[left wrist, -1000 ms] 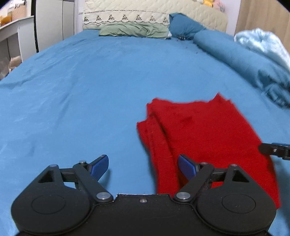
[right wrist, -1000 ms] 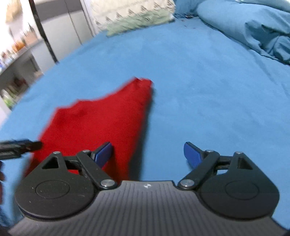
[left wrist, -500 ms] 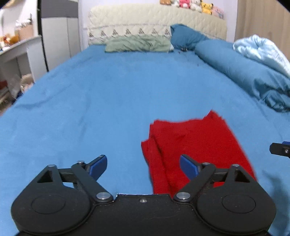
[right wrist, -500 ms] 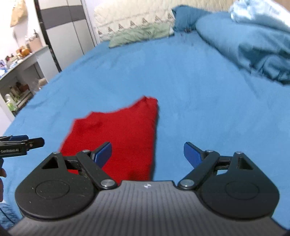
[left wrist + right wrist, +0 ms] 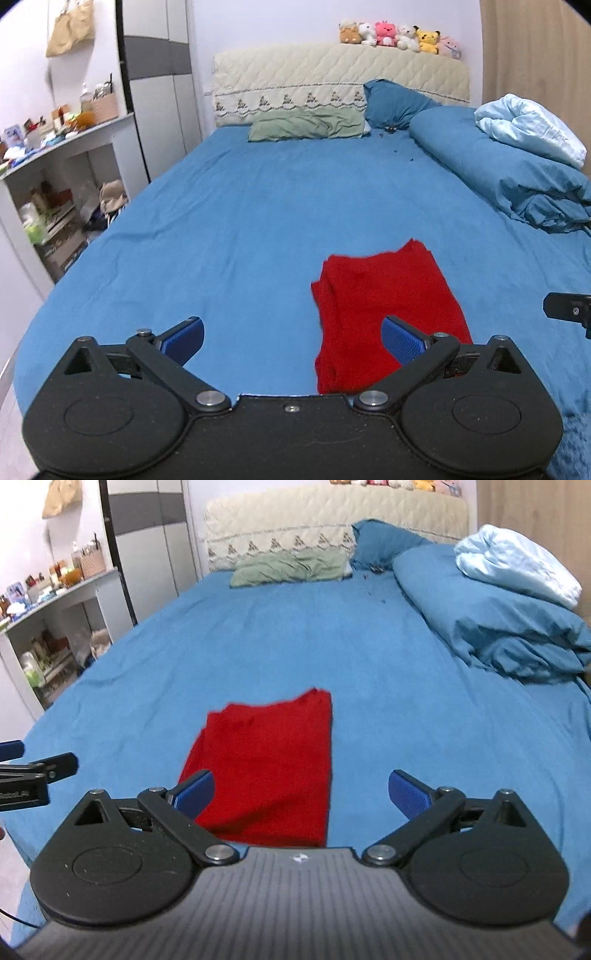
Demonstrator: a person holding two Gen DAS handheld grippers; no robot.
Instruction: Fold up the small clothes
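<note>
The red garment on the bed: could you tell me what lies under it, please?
The red garment lies folded flat on the blue bedsheet, which shows all around it. Layered edges show along its left side. Whether anything lies between cloth and sheet is hidden.

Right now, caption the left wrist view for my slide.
Open left gripper above folded red cloth on blue bed; nothing gripped.

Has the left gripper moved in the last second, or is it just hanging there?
Yes. The left gripper has pulled back and up: the headboard now shows in full with toys on top, and the red cloth looks smaller and farther off.
</note>
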